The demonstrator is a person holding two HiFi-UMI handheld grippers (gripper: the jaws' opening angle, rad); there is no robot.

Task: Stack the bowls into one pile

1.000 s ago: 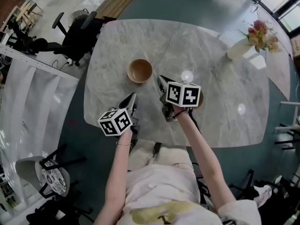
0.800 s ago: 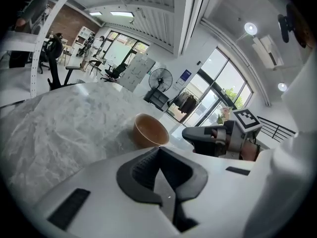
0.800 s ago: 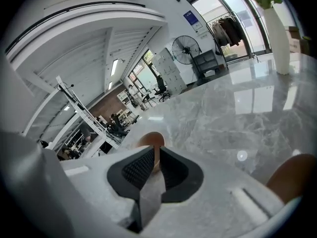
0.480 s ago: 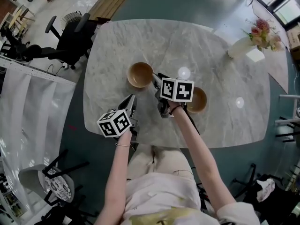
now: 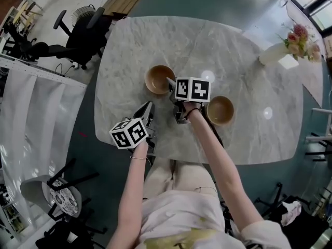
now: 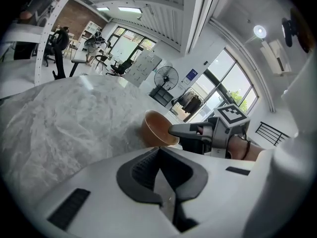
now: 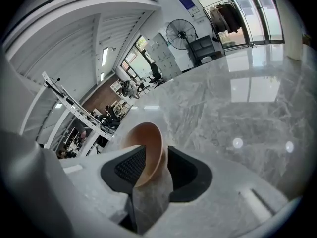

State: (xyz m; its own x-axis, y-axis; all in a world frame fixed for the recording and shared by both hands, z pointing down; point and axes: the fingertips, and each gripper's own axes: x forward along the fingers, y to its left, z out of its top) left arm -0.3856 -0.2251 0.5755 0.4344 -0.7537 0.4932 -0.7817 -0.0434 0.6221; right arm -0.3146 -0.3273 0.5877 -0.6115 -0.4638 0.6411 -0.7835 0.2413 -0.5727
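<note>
- Head view: since a second ago, the right hand-held gripper (image 5: 171,83) has slid forward over the tabletop (image 5: 228,51). Its tips now sit at the rim of the bowl (image 5: 157,78) ahead. The second bowl (image 5: 220,110) lies back to its right, well apart. Both bowls are empty.
- Left gripper view: the left hand-held gripper (image 6: 159,157) has its jaws together on nothing, with the bowl ahead of it.
- Right gripper view: the jaws have just been opening and stand wide, with the bowl's rim between them, unpinched. This looks like a rim grasp being set up; stacking has not begun.
</note>
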